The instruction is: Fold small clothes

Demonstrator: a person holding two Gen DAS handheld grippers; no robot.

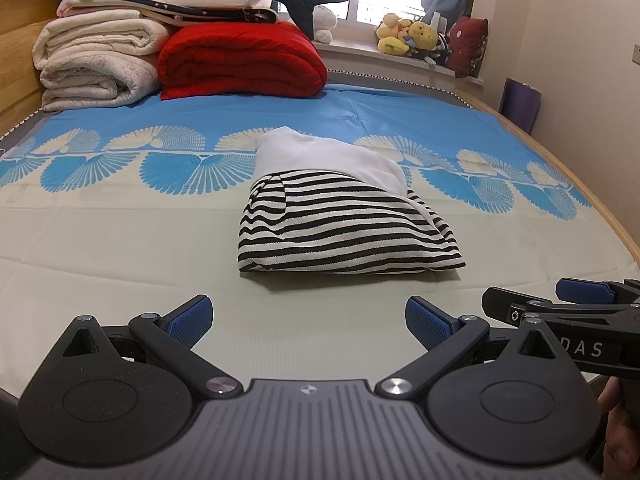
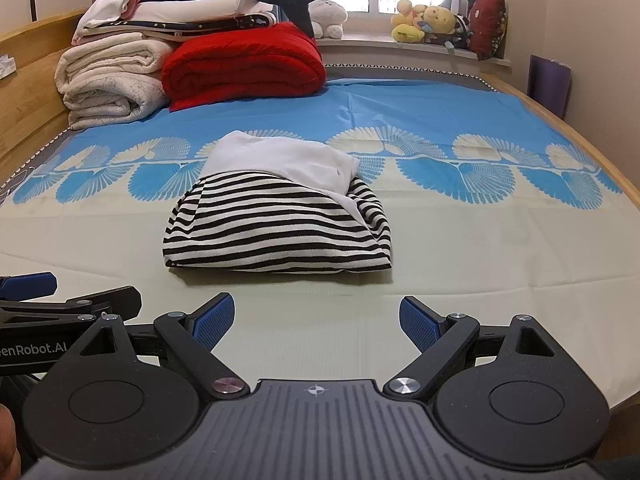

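Striped garment (image 1: 344, 224) already folded at 12 o'clock, both the left gripper (image 1: 308, 320) & right gripper (image 2: 316, 320) w/ jaws apart, empty; prob. fold done, next: pull back.

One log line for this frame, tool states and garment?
left tool: open, empty | right tool: open, empty | black-and-white striped folded garment: on bed sheet, untouched
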